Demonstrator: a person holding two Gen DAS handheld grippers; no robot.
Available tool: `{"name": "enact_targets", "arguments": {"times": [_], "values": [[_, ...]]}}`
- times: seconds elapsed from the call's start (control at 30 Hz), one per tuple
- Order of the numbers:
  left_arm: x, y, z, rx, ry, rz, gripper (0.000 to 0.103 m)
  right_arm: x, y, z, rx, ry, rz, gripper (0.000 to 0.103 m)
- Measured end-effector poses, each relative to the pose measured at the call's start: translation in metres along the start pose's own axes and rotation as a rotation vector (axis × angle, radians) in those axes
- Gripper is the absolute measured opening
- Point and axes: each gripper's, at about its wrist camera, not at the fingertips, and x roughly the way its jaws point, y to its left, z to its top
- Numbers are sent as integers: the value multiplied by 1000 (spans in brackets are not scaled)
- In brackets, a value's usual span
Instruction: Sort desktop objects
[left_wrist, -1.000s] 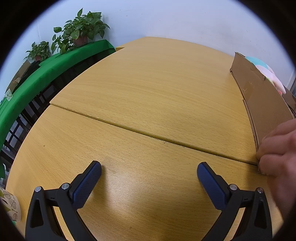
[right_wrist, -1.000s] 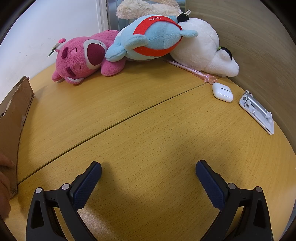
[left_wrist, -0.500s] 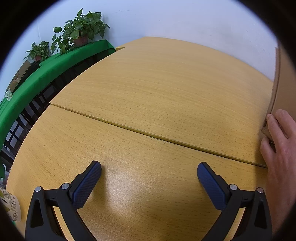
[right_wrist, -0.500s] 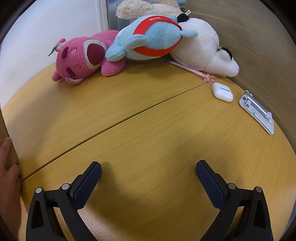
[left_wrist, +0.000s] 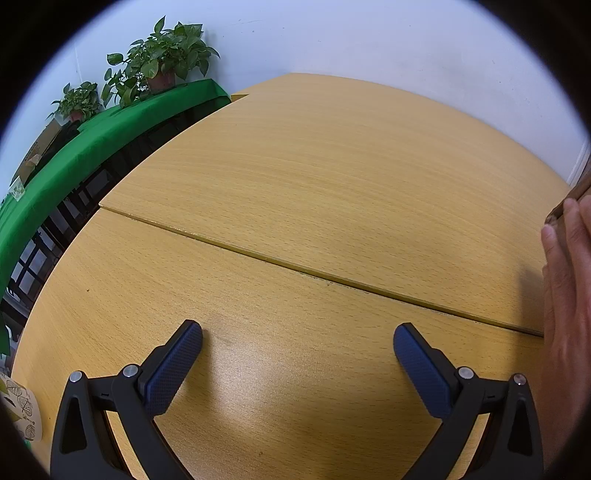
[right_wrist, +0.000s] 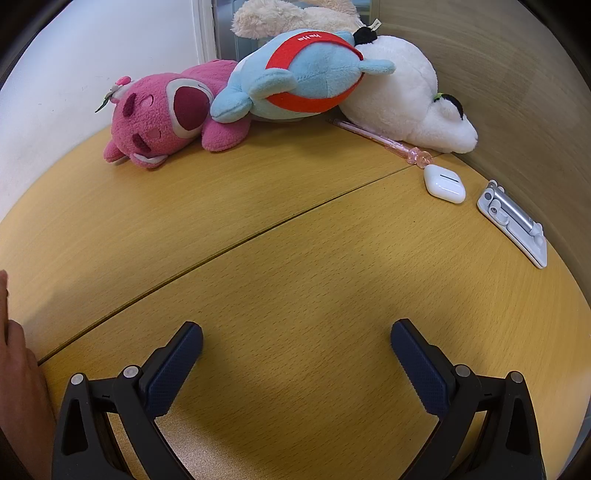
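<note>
In the right wrist view a pink plush bear, a blue plush with a red band and a white plush lie at the far edge of the wooden table. A pink pen, a white earbud case and a silver folding stand lie to the right. My right gripper is open and empty, well short of them. My left gripper is open and empty over bare table.
A bare hand holds a brown cardboard edge at the right of the left wrist view; the hand also shows at the left of the right wrist view. Potted plants stand on a green-covered shelf beyond the table's left edge.
The hand has pulled the cardboard box away, rightward in the left view and leftward out of the right view. Both grippers have stayed still.
</note>
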Motion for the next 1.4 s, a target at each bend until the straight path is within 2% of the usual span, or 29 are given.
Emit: {"name": "enact_targets", "arguments": {"times": [1.4], "values": [[1,-2,-2,-3,2,2,103,1,0,1,4,0,-5,103]]}}
